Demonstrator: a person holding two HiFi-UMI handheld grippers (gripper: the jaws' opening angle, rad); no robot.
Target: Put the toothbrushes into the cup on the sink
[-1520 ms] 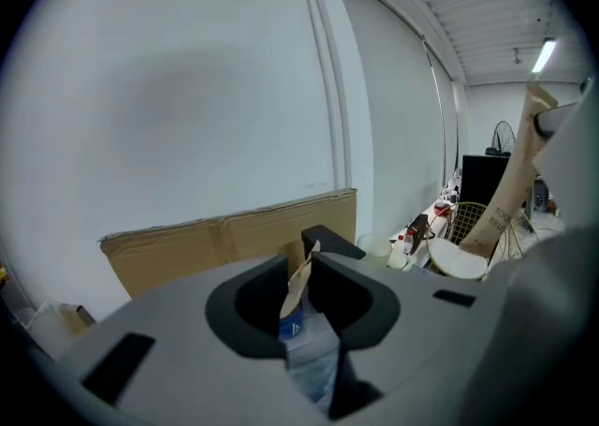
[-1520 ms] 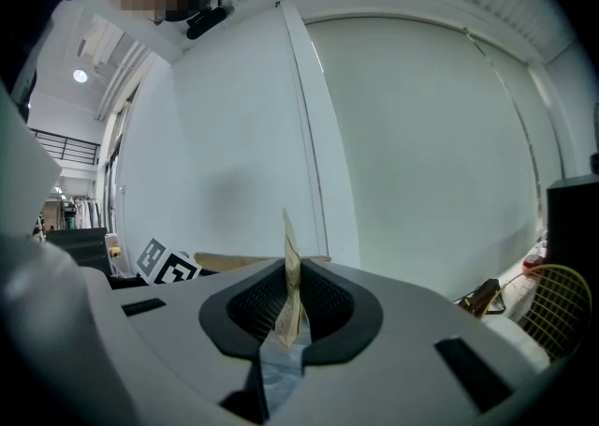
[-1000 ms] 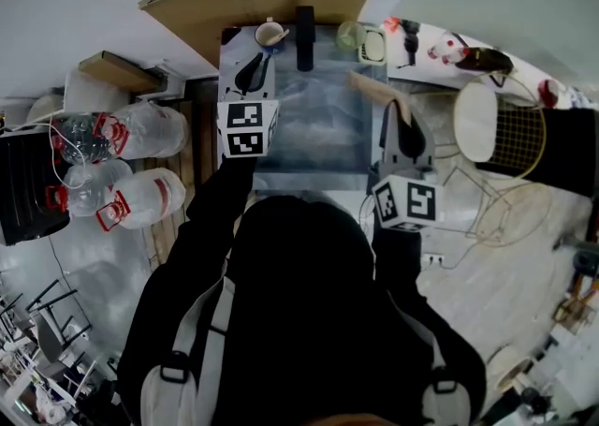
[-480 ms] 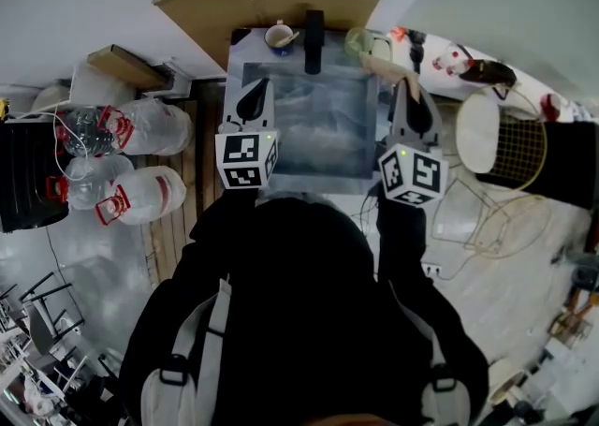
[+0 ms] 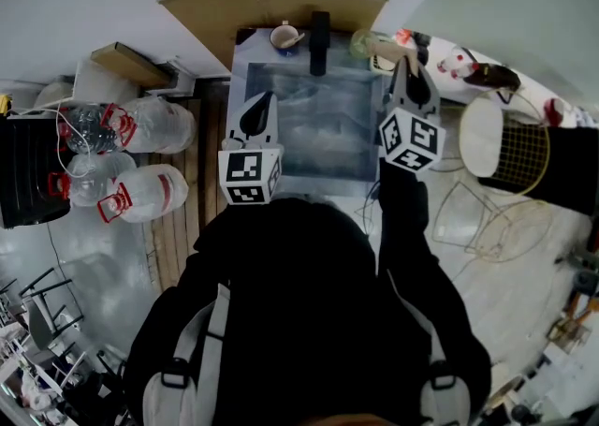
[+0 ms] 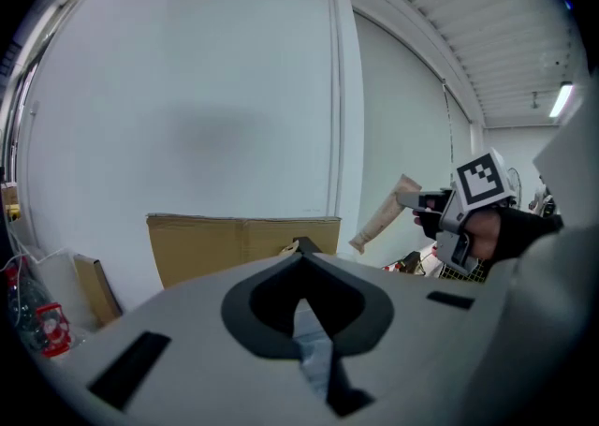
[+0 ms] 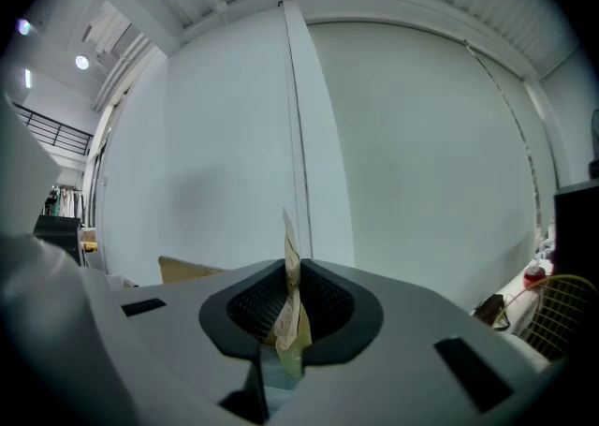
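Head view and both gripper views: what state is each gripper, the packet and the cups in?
Left gripper: shut, empty.
Right gripper: shut on tan flat packet.
Tan flat packet: clamped, sticking out past the jaws.
White cup: upright at the grey sink's back edge.
Pale green cup: upright, back right of the sink.

Site type: makeshift test bay in a workshop/industrial hall, not a home bathrm. Evidence:
- free-standing steel sink (image 5: 318, 134), w/ cardboard sheet (image 5: 271, 5) propped behind it
- large water jugs (image 5: 150, 126) on floor, left of sink
- wire-mesh basket (image 5: 524, 148), right of sink
- ribbed ceiling w/ tube light (image 6: 562, 98) above sink
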